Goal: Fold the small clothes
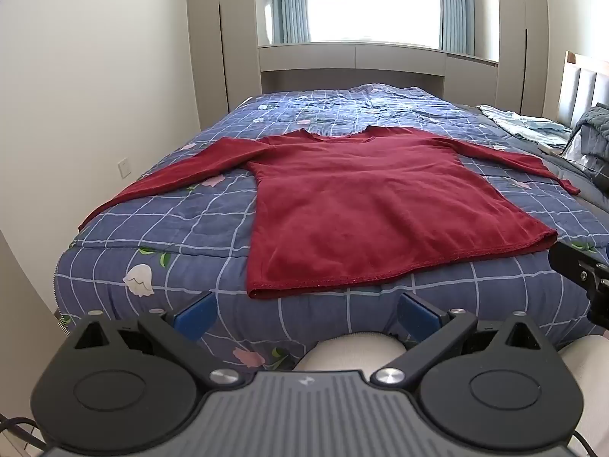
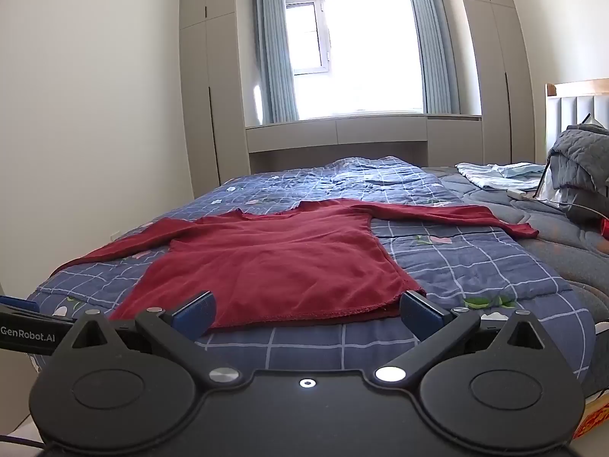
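A dark red long-sleeved top (image 1: 365, 209) lies flat on the bed with both sleeves spread out, hem toward me and neckline away. It also shows in the right wrist view (image 2: 274, 262). My left gripper (image 1: 306, 314) is open and empty, just short of the hem near its left corner. My right gripper (image 2: 306, 312) is open and empty, right at the hem near its right corner. Part of the right gripper (image 1: 582, 274) shows at the right edge of the left wrist view, and part of the left gripper (image 2: 26, 327) at the left edge of the right wrist view.
The bed carries a blue checked quilt (image 1: 171, 224) with flower prints. A grey blanket (image 2: 582, 160), light blue cloth (image 2: 495, 175) and a white charger with cable (image 2: 517, 192) lie at the right near the headboard. Wardrobes and a window seat stand behind.
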Motion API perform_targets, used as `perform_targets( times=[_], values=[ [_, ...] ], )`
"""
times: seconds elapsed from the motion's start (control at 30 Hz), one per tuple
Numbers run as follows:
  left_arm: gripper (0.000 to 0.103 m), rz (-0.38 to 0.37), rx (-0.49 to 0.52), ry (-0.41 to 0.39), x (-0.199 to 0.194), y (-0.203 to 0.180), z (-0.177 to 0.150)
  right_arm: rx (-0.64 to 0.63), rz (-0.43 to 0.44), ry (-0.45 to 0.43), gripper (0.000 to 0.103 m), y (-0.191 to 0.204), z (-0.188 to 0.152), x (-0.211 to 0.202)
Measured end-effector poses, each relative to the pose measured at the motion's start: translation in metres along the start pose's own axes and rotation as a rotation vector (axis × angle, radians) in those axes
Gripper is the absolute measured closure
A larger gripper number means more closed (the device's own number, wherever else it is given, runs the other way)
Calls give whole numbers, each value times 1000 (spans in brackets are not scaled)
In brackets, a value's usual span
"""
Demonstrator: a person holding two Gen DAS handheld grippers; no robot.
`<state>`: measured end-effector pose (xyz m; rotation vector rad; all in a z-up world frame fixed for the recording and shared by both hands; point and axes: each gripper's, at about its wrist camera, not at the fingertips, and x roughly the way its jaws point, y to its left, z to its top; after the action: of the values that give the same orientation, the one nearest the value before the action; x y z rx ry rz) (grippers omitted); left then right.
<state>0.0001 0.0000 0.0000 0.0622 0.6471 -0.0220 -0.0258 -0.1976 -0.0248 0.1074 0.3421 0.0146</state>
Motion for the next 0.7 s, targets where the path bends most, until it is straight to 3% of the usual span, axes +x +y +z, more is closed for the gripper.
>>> perform_targets(
  times=[0.7],
  values=[
    [0,10,2,-12,-4,4,1,-14,4,-9,0,2,-1,-2]
  ],
)
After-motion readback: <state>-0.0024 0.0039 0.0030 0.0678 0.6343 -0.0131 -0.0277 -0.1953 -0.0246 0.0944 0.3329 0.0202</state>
